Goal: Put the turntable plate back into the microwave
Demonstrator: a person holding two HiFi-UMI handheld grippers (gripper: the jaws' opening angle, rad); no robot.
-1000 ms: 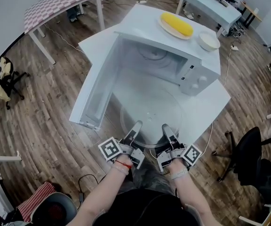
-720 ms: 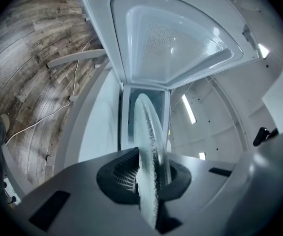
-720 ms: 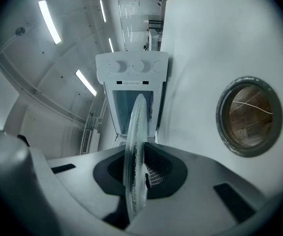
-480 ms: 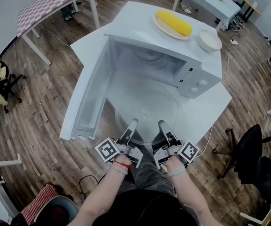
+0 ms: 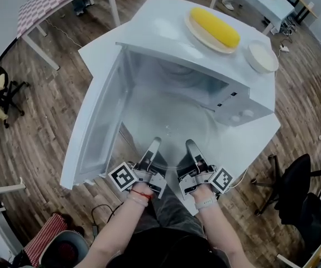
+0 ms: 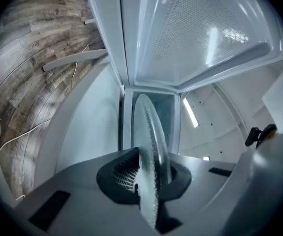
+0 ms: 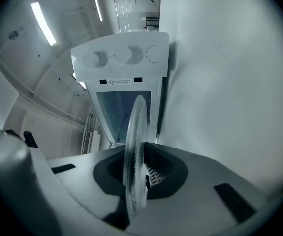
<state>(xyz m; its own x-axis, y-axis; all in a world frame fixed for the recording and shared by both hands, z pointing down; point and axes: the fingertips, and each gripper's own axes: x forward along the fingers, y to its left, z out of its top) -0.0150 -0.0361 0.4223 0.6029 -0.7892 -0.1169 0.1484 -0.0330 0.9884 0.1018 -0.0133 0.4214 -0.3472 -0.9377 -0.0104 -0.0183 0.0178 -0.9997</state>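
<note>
With the left gripper (image 5: 153, 145) and right gripper (image 5: 190, 147) both pinching the glass turntable plate (image 5: 174, 128), slide it flat and slow into the microwave (image 5: 238, 114).

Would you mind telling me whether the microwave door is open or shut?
Open. The door stands swung out to the left, exposing the cavity of the microwave.

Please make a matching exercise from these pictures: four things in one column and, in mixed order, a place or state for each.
Things:
1. turntable plate
2. microwave door
3. corn
4. white bowl

Places or states:
A. swung open
B. lies on a flat plate
C. stands on top of the microwave, right of the corn
D. gripped at its near rim by the left tool and the right tool

Pairs: 1-D, 2-A, 3-B, 4-C
</note>
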